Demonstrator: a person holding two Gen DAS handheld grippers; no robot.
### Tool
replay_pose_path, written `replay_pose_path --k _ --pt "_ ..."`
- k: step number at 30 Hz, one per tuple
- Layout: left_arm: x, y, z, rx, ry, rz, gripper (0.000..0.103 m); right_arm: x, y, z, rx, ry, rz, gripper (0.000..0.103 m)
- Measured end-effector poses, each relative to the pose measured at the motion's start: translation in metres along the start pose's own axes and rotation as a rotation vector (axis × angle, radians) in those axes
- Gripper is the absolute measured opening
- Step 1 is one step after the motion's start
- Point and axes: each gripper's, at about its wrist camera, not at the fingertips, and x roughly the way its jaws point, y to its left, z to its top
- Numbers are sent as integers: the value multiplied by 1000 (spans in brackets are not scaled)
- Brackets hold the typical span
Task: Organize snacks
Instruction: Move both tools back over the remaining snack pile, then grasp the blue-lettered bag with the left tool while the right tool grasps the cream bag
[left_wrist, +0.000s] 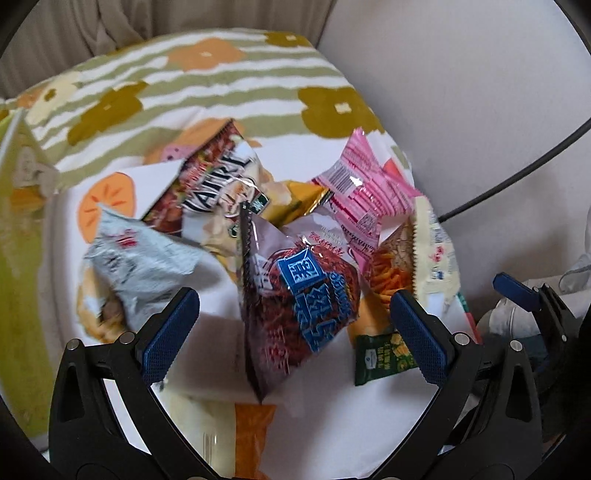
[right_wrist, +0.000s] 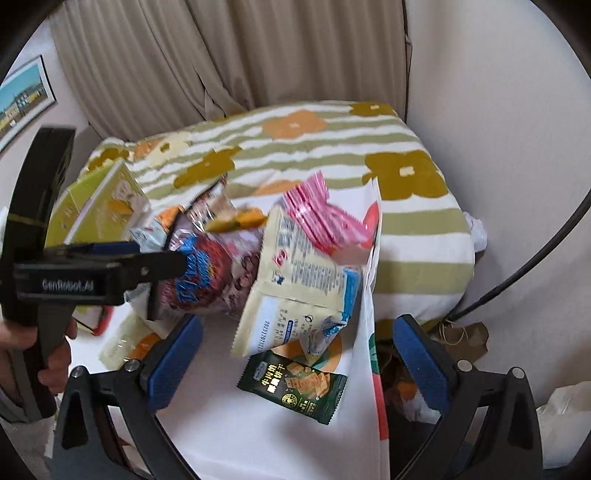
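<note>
On bed | both hand-held grippers (left_wrist: 295, 325) (right_wrist: 297, 347) spread, empty | framed picture (right_wrist: 22, 101) right view only

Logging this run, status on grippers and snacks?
Left gripper open over red-blue snack bag. Right gripper open, empty. Dark green cracker pack lies apart. Pile cluttered, bags overlapping.

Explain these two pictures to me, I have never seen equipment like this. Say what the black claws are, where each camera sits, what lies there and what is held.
No robot here: a person carries a hand-held gripper in each hand, each with a camera looking along its blue-padded fingers. One picture looks past the left hand-held gripper, the other past the right hand-held gripper. Both stand open and hold nothing. Snack packets lie heaped on a white printed sheet: a maroon crinkly bag with a blue label, a pink striped packet, a cream packet with small print, and a dark green cracker pack lying apart.
</note>
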Motion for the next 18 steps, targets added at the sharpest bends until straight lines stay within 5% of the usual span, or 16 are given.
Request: replay_pose_path --k 7,14,18 --pt "31 6 4 20 77 -31 100 30 14 -1 -62 33 -58 103" --pt "40 6 7 72 105 -58 64 48 18 2 -103 65 -104 103" --pt "39 8 8 86 111 -64 58 54 18 5 -127 79 -118 103"
